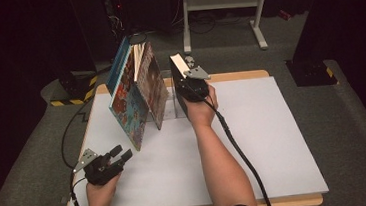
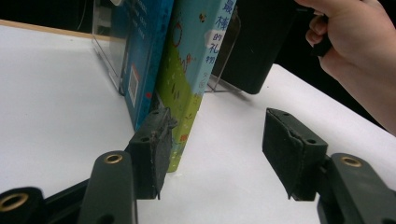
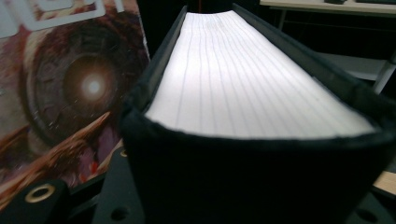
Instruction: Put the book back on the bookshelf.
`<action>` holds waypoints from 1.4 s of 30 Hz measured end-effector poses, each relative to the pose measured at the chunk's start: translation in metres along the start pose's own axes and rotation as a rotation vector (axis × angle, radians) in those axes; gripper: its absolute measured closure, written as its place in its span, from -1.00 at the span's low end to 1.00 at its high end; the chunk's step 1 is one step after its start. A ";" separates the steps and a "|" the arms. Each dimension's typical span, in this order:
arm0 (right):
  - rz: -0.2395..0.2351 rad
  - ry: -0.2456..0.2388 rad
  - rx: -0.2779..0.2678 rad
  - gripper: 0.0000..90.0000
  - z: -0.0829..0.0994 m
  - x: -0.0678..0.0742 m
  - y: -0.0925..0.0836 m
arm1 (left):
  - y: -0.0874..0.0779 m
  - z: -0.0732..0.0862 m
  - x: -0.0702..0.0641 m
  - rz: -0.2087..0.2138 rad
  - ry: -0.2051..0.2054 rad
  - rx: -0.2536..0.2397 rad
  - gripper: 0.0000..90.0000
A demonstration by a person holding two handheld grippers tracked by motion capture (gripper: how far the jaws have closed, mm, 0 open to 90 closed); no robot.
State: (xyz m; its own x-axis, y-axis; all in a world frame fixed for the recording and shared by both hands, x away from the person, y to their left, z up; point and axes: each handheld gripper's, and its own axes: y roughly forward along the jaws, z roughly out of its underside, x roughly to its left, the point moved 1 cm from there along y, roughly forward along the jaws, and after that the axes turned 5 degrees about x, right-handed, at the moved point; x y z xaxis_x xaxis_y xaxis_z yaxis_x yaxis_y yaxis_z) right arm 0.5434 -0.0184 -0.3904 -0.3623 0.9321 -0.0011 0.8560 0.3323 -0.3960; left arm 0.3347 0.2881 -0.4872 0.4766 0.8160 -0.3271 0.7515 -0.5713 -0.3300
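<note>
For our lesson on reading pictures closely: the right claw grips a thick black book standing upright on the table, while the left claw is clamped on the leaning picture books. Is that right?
Not quite. The left claw is open and holds nothing; the left gripper view shows its pads apart, near the picture books but not clamped on them. The right claw does grip the thick black book standing upright on the table.

The table [image 1: 274, 140] has a pale grey top edged in light wood. Towards its far side stand a few books: a blue-covered one [image 1: 122, 95] leaning against a rust-patterned one [image 1: 152, 88], and a thick black book [image 1: 179, 83] upright beside them (a clear plastic bookend [image 2: 105, 51] props the leaning pair).
</note>
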 end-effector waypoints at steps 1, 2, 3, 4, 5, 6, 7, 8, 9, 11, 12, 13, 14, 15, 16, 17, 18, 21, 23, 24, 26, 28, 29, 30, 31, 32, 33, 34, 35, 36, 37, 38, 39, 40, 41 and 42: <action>-0.001 0.000 -0.001 0.19 0.000 0.000 0.003 | 0.000 0.000 0.000 0.000 -0.001 0.000 -0.05; -0.001 0.000 -0.001 0.19 0.000 0.000 0.003 | 0.000 0.000 0.000 0.000 -0.001 0.000 -0.05; -0.003 -0.003 0.004 0.19 -0.001 -0.001 0.005 | 0.000 0.001 0.000 0.001 -0.004 0.000 -0.05; 0.001 -0.001 0.008 0.18 -0.001 0.000 0.009 | 0.001 0.001 0.000 -0.002 -0.007 0.003 -0.05; 0.001 -0.001 0.008 0.18 -0.001 0.000 0.009 | 0.001 0.001 0.000 -0.002 -0.007 0.003 -0.05; 0.006 -0.005 0.006 0.18 0.000 0.000 0.012 | 0.001 0.001 0.001 -0.011 0.004 0.006 -0.05; 0.006 -0.005 0.006 0.18 0.000 0.000 0.012 | 0.001 0.001 0.001 -0.011 0.004 0.006 -0.05; 0.005 0.011 -0.002 0.18 0.003 0.000 0.012 | 0.000 0.001 0.002 -0.017 0.001 0.006 -0.05; 0.005 0.011 -0.002 0.18 0.003 0.000 0.012 | 0.000 0.001 0.002 -0.017 0.001 0.006 -0.05; 0.011 0.025 -0.008 0.17 0.005 0.001 0.010 | -0.001 0.001 0.002 -0.018 0.002 0.005 -0.05; 0.014 0.031 -0.011 0.16 0.008 0.003 0.009 | -0.001 0.001 0.002 -0.018 -0.001 0.004 -0.05; 0.014 0.031 -0.011 0.16 0.008 0.003 0.009 | -0.001 0.001 0.002 -0.018 -0.001 0.004 -0.05; 0.015 0.023 -0.014 0.14 0.011 0.006 0.007 | 0.000 0.001 0.002 -0.017 -0.001 0.008 -0.05; 0.017 0.016 -0.016 0.12 0.012 0.006 0.007 | 0.000 0.001 0.002 -0.018 0.006 0.014 -0.05; 0.017 0.016 -0.016 0.12 0.012 0.006 0.007 | 0.000 0.001 0.002 -0.018 0.006 0.014 -0.05; 0.009 0.019 -0.010 0.10 0.013 0.006 0.006 | 0.001 0.002 0.001 -0.017 0.007 0.019 -0.05; -0.004 0.029 -0.005 0.07 0.013 0.005 0.004 | 0.001 0.002 0.001 -0.016 0.012 0.024 -0.06; -0.046 0.058 0.006 -0.02 0.017 0.000 -0.002 | 0.002 0.003 -0.002 -0.014 0.018 0.027 -0.06; -0.061 0.051 0.020 -0.04 0.022 -0.002 -0.008 | 0.002 0.003 -0.002 -0.013 0.018 0.030 -0.06; -0.075 0.049 0.027 -0.02 0.029 -0.004 -0.015 | 0.002 0.003 -0.003 -0.012 0.019 0.032 -0.06; -0.087 0.050 0.027 -0.02 0.032 -0.005 -0.019 | 0.003 0.003 -0.003 -0.011 0.024 0.037 -0.06; -0.092 0.037 0.028 0.00 0.036 -0.005 -0.025 | 0.005 0.004 -0.004 -0.009 0.028 0.047 -0.06; -0.099 0.032 0.029 0.01 0.038 -0.006 -0.026 | 0.006 0.005 -0.005 -0.007 0.030 0.053 -0.06; -0.114 0.041 0.029 0.04 0.039 -0.008 -0.029 | 0.007 0.005 -0.006 -0.004 0.033 0.060 -0.06; -0.114 0.041 0.029 0.04 0.039 -0.008 -0.029 | 0.007 0.005 -0.006 -0.004 0.033 0.060 -0.06; -0.122 0.054 0.031 0.06 0.039 -0.009 -0.029 | 0.008 0.005 -0.006 -0.002 0.034 0.063 -0.06; -0.128 0.059 0.034 0.07 0.039 -0.010 -0.030 | 0.008 0.006 -0.006 0.003 0.034 0.065 -0.07; -0.116 0.048 0.040 0.09 0.037 -0.009 -0.030 | 0.008 0.005 -0.006 0.005 0.031 0.064 -0.08; -0.117 0.047 0.041 0.09 0.037 -0.008 -0.030 | 0.008 0.005 -0.006 0.006 0.030 0.062 -0.09; -0.117 0.051 0.043 0.09 0.036 -0.008 -0.030 | 0.008 0.005 -0.006 0.006 0.030 0.062 -0.09; -0.117 0.051 0.043 0.09 0.036 -0.008 -0.030 | 0.008 0.005 -0.006 0.006 0.030 0.061 -0.09; -0.118 0.062 0.045 0.08 0.036 -0.006 -0.029 | 0.008 0.005 -0.006 0.006 0.030 0.061 -0.09; -0.118 0.065 0.044 0.08 0.036 -0.005 -0.029 | 0.009 0.005 -0.005 0.009 0.027 0.062 -0.09; -0.119 0.067 0.042 0.07 0.035 -0.004 -0.028 | 0.009 0.005 -0.005 0.009 0.027 0.062 -0.09; -0.119 0.067 0.042 0.07 0.035 -0.004 -0.028 | 0.009 0.005 -0.005 0.011 0.027 0.062 -0.09; -0.119 0.071 0.042 0.07 0.035 -0.003 -0.028 | 0.009 0.005 -0.006 0.013 0.029 0.064 -0.09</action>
State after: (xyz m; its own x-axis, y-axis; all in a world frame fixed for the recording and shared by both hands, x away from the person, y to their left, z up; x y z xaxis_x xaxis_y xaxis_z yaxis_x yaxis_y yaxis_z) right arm 0.5075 -0.0352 -0.4117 -0.4321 0.8948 0.1129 0.7919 0.4363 -0.4273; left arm 0.3366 0.2779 -0.4930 0.4998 0.8101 -0.3066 0.7148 -0.5857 -0.3822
